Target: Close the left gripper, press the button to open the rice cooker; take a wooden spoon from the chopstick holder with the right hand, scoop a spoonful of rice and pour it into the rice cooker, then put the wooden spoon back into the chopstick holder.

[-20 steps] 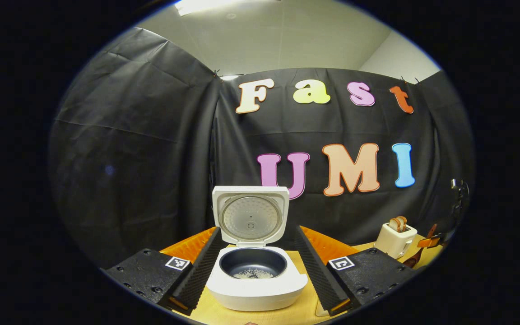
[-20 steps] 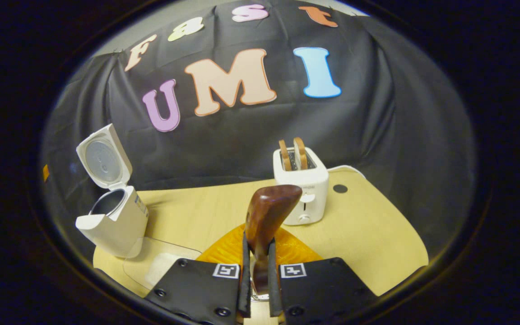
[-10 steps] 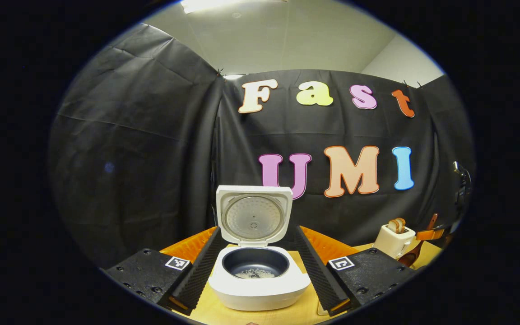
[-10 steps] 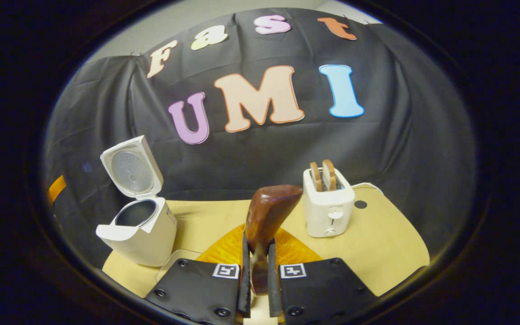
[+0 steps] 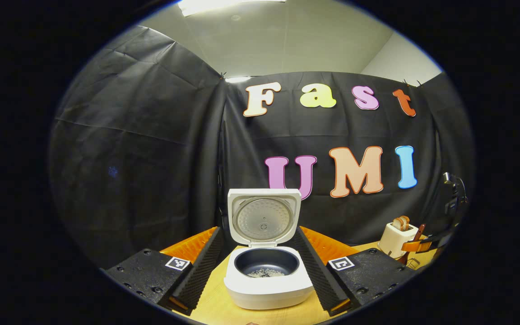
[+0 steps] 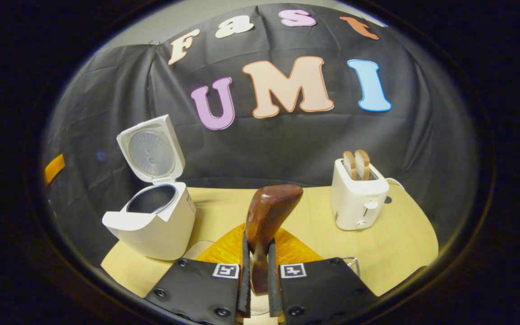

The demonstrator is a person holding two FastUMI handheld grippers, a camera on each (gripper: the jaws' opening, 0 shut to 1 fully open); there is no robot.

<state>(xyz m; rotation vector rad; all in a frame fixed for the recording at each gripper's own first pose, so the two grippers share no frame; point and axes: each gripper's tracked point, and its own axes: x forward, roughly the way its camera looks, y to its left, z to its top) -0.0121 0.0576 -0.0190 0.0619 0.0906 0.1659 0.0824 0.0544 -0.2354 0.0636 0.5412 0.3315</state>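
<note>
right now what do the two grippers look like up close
The left gripper has flat black bolted plates, each carrying a small square black-and-white marker, ribbed foam-like strips along the inner faces of its fingers, and orange moulded parts behind. The right gripper has the same bolted plates, square markers and an orange part behind.

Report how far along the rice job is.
Done: the rice cooker stands with its lid up and some rice lies in the pot. In hand: the right gripper is clamped on the wooden spoon. The left gripper is open. Left: putting the spoon back in the holder.
</note>
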